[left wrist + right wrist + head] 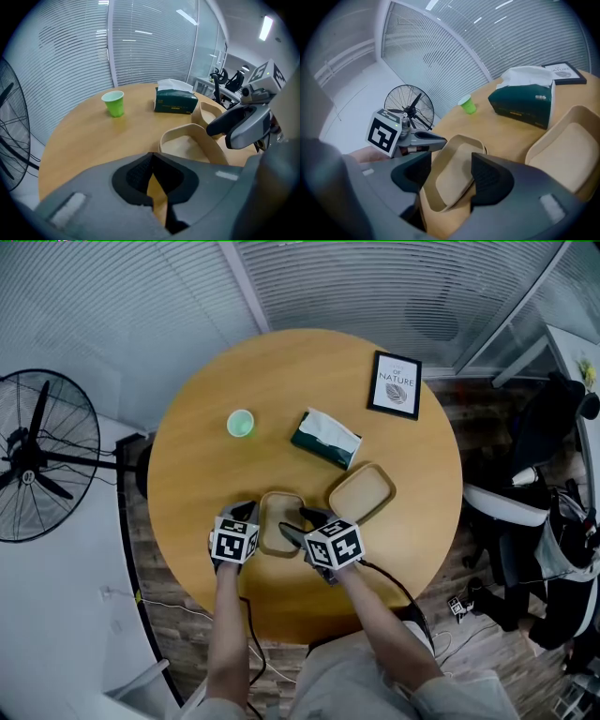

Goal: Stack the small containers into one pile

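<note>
Two beige small containers lie on the round wooden table (187,474). The near container (279,521) (190,146) (457,171) sits between my two grippers. My left gripper (253,515) (152,164) is at its left rim, shut with a strip of the beige wall pinched between the pads. From the right, my right gripper (302,523) (449,174) stands open with the container's near end reaching in between its jaws. The second container (361,493) (211,111) (574,150) rests apart, further back and to the right.
A dark green tissue box (325,438) (174,101) (525,105) lies behind the containers. A green cup (241,423) (114,103) (467,105) stands at the back left and a framed print (395,384) at the back right. A floor fan (37,460) is left of the table.
</note>
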The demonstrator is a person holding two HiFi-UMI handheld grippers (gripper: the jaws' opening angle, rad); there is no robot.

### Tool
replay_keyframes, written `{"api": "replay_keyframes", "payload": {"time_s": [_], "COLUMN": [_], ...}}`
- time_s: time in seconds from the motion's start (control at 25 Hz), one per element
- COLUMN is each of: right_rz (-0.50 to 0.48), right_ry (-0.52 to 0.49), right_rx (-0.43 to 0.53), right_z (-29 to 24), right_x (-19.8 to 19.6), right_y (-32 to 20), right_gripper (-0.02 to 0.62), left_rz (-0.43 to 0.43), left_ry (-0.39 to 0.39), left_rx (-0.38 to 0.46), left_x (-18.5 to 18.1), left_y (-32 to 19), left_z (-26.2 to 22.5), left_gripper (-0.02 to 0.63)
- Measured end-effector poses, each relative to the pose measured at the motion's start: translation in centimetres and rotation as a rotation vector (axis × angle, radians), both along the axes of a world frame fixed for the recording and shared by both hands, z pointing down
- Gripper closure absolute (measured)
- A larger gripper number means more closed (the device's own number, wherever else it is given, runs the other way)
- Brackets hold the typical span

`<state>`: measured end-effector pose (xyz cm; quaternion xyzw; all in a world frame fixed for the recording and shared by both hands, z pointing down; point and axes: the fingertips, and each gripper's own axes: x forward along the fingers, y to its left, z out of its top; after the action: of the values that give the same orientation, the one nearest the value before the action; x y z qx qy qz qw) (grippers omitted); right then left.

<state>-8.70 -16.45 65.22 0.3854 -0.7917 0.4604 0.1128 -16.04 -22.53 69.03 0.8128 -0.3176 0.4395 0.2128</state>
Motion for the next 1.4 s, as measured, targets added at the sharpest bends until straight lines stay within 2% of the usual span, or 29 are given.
{"api": "replay_keyframes", "payload": {"time_s": [0.4, 0.64, 0.84, 1.16, 1.4], "right_rz": [0.040, 0.139, 0.226, 0.402, 0.558], "right_ry": [-0.024, -0.021, -0.016, 0.043, 0.066], "right_rx": [-0.003, -0.008, -0.018, -0.020, -0.060], "right_z": [-0.1, -0.6, -0.6, -0.3, 1.1], "right_x": [2.2, 6.2, 9.3, 14.9, 18.7], "right_y": [1.6, 3.0, 4.7, 6.1, 6.6], "right_gripper": [0.336, 0.339, 0.344, 0.345, 0.345], "left_rz": [-0.047, -0.048, 0.006, 0.123, 0.216], "left_ry": [0.017, 0.037, 0.080, 0.127, 0.118], "left_rx": [0.019, 0.057, 0.091, 0.093, 0.094], "left_x": [-1.4, -1.0, 2.6, 9.9, 14.6], "left_y": [1.5, 3.4, 5.0, 6.9, 6.4], "left_z": [-0.5, -2.3, -4.3, -5.1, -4.7], "left_gripper": [0.600, 0.600, 0.600, 0.600, 0.600]}}
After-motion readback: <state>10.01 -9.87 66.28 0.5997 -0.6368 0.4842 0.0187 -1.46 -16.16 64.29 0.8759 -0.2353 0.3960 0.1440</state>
